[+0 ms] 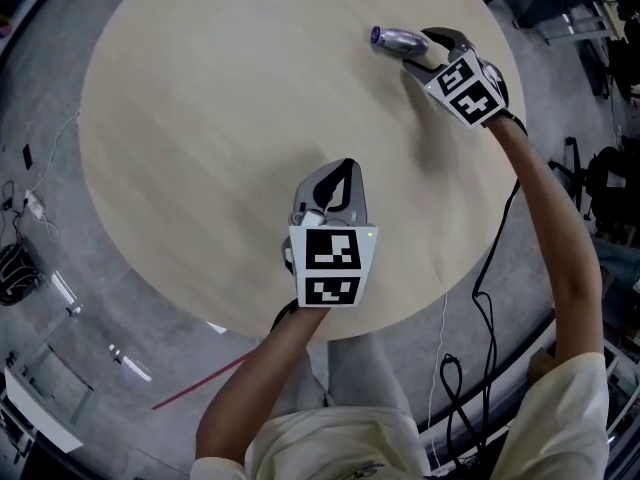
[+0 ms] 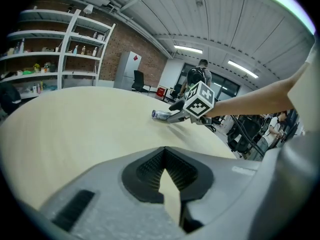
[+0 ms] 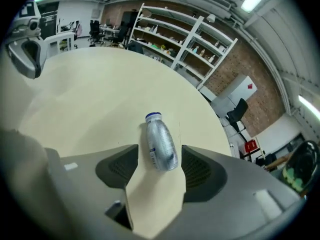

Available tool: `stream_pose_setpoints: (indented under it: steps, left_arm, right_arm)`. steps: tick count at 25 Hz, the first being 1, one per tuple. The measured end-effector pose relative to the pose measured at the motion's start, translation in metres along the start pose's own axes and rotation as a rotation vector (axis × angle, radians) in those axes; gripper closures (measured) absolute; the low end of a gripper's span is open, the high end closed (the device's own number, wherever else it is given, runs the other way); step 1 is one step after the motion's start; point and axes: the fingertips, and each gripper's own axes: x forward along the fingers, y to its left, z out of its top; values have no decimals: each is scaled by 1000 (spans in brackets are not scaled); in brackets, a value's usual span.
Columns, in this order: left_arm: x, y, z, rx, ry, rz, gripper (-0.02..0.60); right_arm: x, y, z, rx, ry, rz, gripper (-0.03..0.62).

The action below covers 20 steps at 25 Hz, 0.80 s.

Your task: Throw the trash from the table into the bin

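A small silver bottle (image 1: 398,39) with a blue cap lies on its side on the round wooden table (image 1: 230,118), near the far right edge. My right gripper (image 1: 418,51) is open around it. In the right gripper view the bottle (image 3: 161,144) lies between the two jaws with its cap pointing away, and neither pad presses on it. My left gripper (image 1: 345,165) hovers over the near part of the table, shut and holding nothing. The left gripper view shows its tips (image 2: 164,151) meeting, with the bottle (image 2: 161,115) and the right gripper (image 2: 176,113) far ahead.
The table's edge curves close behind the bottle. Black cables (image 1: 480,298) hang off the near right side, and a red rod (image 1: 200,380) lies on the grey floor. Shelving (image 3: 190,39) stands by a brick wall. Office chairs and a person (image 2: 200,74) are beyond the table.
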Motion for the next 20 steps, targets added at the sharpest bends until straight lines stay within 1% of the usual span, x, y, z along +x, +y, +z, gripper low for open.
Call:
stream_pose_setpoints:
  steps: [3, 6, 9, 10, 11, 16, 20]
  left_arm:
    - [2, 5, 2, -5, -2, 0, 577]
    - [0, 4, 0, -13, -2, -3, 577]
    - [-4, 3, -4, -8, 0, -3, 577]
    - [-6, 4, -6, -9, 2, -2, 577]
    - [-7, 6, -8, -11, 4, 0, 577]
    - [-9, 7, -12, -5, 7, 1, 577]
    - [-12, 2, -12, 6, 8, -2, 577]
  right_arm:
    - [11, -4, 2, -62, 40, 2, 332]
    - [18, -5, 1, -105, 76, 2, 336]
    - [23, -6, -5, -171, 131, -8, 341]
    - [24, -7, -7, -191, 147, -16, 358]
    - [25, -7, -8, -204, 156, -24, 395]
    - [26, -7, -10, -234, 162, -59, 401]
    - [11, -6, 0, -185, 104, -95, 402]
